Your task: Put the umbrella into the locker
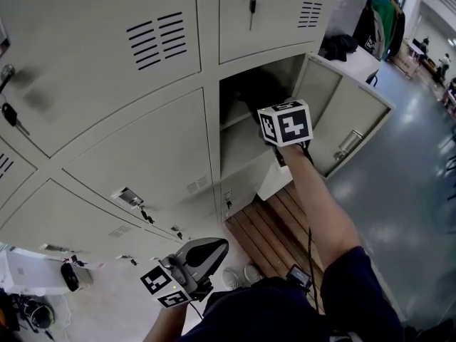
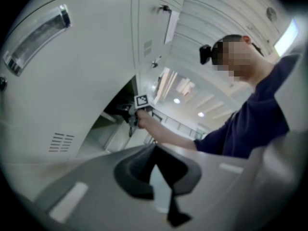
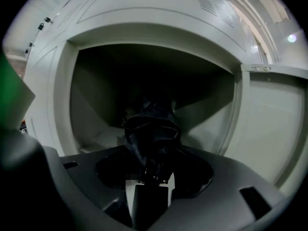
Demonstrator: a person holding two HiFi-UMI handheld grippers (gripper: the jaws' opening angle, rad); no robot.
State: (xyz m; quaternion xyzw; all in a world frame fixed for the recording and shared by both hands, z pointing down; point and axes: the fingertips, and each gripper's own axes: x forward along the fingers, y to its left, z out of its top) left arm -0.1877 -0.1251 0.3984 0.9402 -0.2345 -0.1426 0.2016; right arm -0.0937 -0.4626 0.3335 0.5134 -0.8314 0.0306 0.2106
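**A:** What do the right jaws have?

**B:** The right gripper [image 3: 153, 174] is clamped on the folded dark umbrella [image 3: 151, 129], low in the centre of its own view. The grip sits at the near end. The rest of the bundle sticks out ahead into the dark mouth of the open locker [image 3: 62, 105].

**A:** So it's inside?

**B:** Its far end looks past the rim, I'd say. How deep it goes, and whether it touches the compartment floor, I can't tell, because it's too dark in there. In the head view the marker cube [image 1: 285, 123] sits right at the opening, centre frame.

**A:** How should the step be finished?

**B:** Go straight in and hold the bundle centred as it is now, between the left wall and the hinge side on the right. Lower it until the floor carries the weight, and only then part the jaws. Let go early and it could drop, or roll back toward the lip.

**A:** And the door?

**B:** The door [image 1: 349, 120] stands swung wide on the right, well apart from the arm, so it needs no attention. The loose folds of fabric around the jaws are more of a concern. Pull back along the same line so nothing drags out with them.

**A:** The other one?

**B:** The left gripper [image 1: 209, 249] hangs at the bottom of the head view, its jaws together on nothing, well away from the opening. It's fine there.
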